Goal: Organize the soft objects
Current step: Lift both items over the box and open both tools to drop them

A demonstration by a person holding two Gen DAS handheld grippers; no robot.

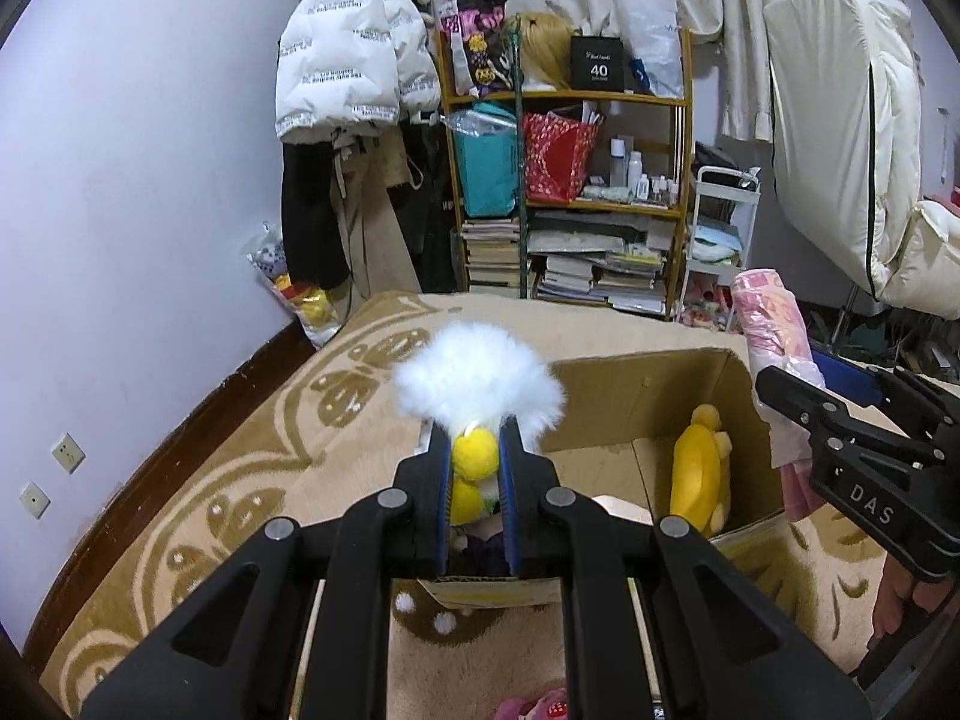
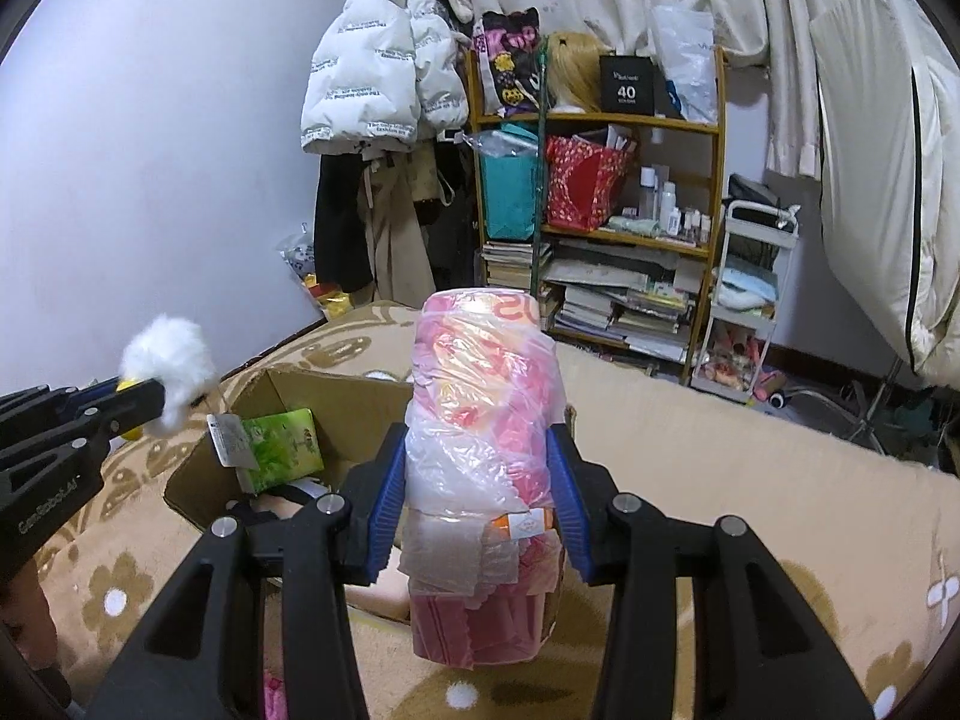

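My left gripper (image 1: 474, 468) is shut on a white fluffy toy with yellow parts (image 1: 477, 390), held above the near wall of an open cardboard box (image 1: 630, 402). The toy also shows in the right wrist view (image 2: 171, 369). A yellow plush (image 1: 699, 474) leans inside the box. My right gripper (image 2: 480, 480) is shut on a pink rolled bundle wrapped in clear plastic (image 2: 483, 420), held upright just right of the box (image 2: 360, 396). The bundle (image 1: 768, 312) and right gripper (image 1: 798, 402) show at the right of the left wrist view. A green pack (image 2: 279, 447) lies in the box.
The box sits on a beige patterned carpet (image 1: 240, 450). A pink plush (image 1: 534, 705) lies on the carpet at the bottom. Behind stand a wooden shelf of books and bags (image 1: 570, 180), hung coats (image 1: 348, 60), a white cart (image 1: 720, 228) and a lilac wall (image 1: 120, 180).
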